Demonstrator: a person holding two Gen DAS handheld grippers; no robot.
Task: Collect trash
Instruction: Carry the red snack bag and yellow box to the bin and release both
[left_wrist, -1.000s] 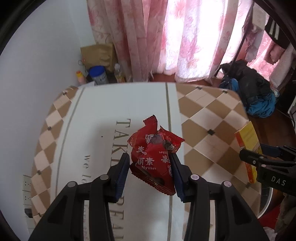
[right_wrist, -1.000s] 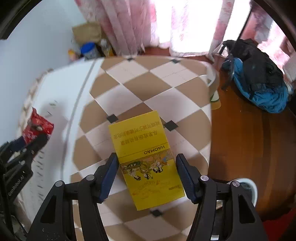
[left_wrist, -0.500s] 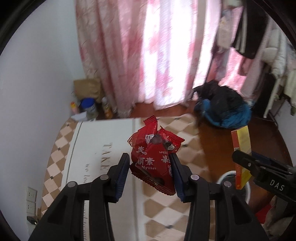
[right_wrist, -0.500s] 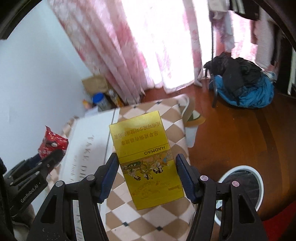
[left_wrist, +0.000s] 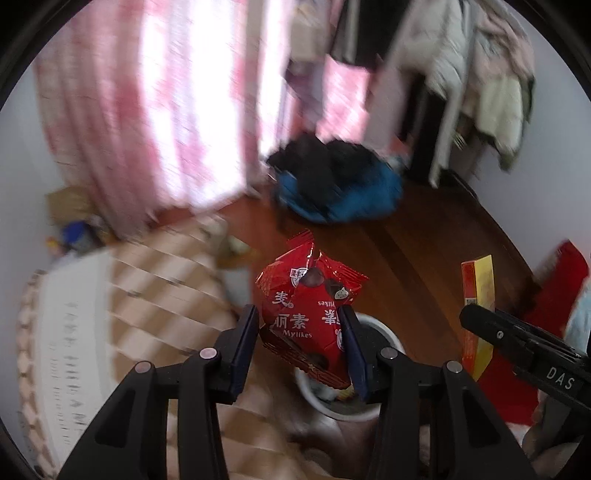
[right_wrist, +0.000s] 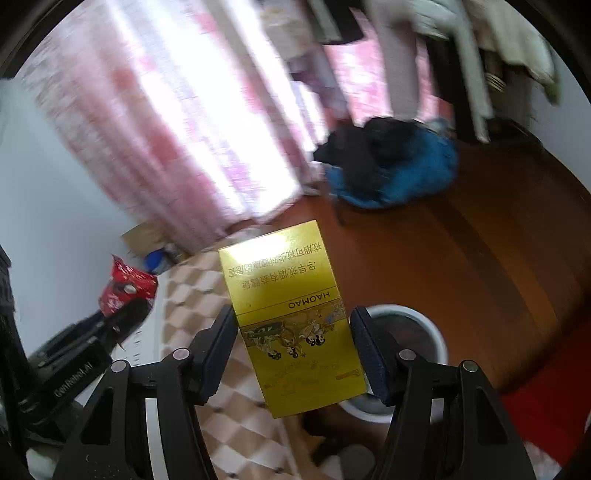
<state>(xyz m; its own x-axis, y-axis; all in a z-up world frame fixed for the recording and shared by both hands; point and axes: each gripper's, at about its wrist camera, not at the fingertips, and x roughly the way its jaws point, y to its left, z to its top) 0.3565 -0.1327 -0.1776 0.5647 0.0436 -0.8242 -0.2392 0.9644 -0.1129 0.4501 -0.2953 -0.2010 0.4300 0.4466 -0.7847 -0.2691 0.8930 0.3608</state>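
My left gripper (left_wrist: 300, 317) is shut on a crumpled red snack wrapper (left_wrist: 308, 306), held in the air. Behind and below it stands a white round trash bin (left_wrist: 384, 334) on the floor. My right gripper (right_wrist: 293, 323) is shut on a yellow box (right_wrist: 291, 317) printed HAOMAO, also lifted, with the same bin (right_wrist: 424, 325) just past its right finger. In the left wrist view the yellow box (left_wrist: 480, 314) and the right gripper show edge-on at the right. The red wrapper (right_wrist: 125, 290) shows at the left of the right wrist view.
A checkered tablecloth (left_wrist: 155, 280) covers the table at the lower left. A blue and black bag (left_wrist: 340, 181) lies on the brown wooden floor near pink curtains (left_wrist: 155, 110). Clothes (left_wrist: 495, 74) hang at the upper right. Something red (left_wrist: 554, 295) lies on the floor at the right.
Both grippers have lifted off the table and swung right toward the floor with the wrapper and box still gripped. The white bin has come into view beneath them.
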